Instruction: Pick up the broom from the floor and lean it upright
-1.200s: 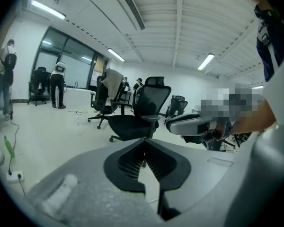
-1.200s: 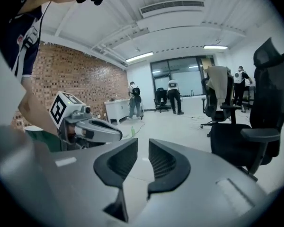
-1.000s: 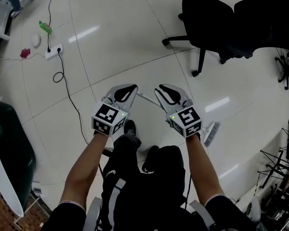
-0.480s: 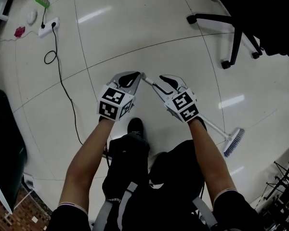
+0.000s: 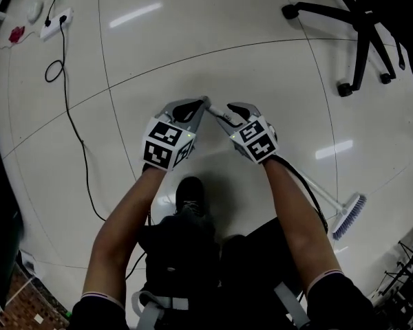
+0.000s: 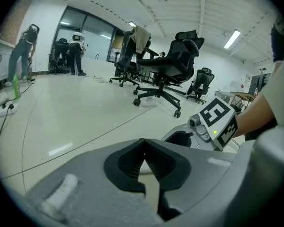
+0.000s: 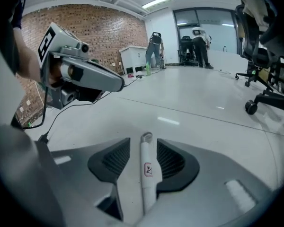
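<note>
A broom (image 5: 349,216) lies flat on the white tiled floor (image 5: 193,47). Its brush head is well behind the right fingers, past the person's right arm. Its pale handle (image 7: 145,174) runs forward under that arm, and its end sits between the fingers of the right gripper (image 5: 237,112).

Those fingers stand well apart and have just been opening. The handle lies in the gap, closer to the right-hand pad, with clear floor showing on its other side, so nothing is gripped yet. The left gripper (image 5: 188,108) sits just left of the handle's tip. Its fingers meet at the tips and hold nothing.

By the look of it the task has barely begun. The right fingers are placed around the handle, but the broom has not been lifted. Closing on it, raising it, standing it up and leaning it against something all remain.

Counted: one broom and two grippers, each with a marker cube. One power strip (image 5: 57,21) with a black cable (image 5: 69,115) lies far beyond the left fingers. At least three office chairs (image 6: 168,72) stand ahead, and two people (image 7: 199,39) are far off.
</note>
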Available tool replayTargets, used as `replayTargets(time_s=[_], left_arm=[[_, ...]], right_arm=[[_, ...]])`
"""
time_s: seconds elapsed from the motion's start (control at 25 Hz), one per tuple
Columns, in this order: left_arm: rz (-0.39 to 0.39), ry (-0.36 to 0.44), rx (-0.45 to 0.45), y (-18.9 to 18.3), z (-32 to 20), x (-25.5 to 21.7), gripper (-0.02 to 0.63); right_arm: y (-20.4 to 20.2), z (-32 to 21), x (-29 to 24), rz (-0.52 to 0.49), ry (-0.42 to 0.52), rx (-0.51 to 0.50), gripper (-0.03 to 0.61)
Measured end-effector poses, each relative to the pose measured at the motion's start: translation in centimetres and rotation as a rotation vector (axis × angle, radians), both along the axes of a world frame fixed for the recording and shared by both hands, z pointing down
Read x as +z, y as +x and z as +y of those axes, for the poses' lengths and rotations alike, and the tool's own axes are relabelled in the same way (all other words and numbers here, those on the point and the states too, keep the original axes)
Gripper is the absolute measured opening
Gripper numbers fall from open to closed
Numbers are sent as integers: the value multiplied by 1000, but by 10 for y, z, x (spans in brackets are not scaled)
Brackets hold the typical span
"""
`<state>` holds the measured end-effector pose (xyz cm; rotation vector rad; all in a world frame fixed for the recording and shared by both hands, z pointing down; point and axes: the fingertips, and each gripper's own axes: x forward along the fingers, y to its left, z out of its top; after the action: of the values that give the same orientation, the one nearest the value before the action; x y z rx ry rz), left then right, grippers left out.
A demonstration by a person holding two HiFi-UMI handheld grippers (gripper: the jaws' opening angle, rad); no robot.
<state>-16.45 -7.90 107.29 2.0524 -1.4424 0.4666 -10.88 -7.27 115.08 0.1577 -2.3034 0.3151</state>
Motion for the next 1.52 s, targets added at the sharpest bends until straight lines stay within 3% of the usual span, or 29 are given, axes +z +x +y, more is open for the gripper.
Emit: replayTargets(time_s=[0.4,0.64,0.8,1.16,1.52], left_arm=[[3,-38,-6,0,20,35,0],[7,-52,5,2,26,39,0],[8,-52,-2,2,26,37,0],[-15,18,-6,-7,1,-12,0],[-37,158,58,13,-42,-157,0]], right_arm=[[18,14,71,150,-3,-69,205],[27,33,82,239,36,-171,106],[29,36,73,240,20,-182,101],[17,-2,-25,104,80,-103,98],[26,-49,-195,-44,200,4,97]])
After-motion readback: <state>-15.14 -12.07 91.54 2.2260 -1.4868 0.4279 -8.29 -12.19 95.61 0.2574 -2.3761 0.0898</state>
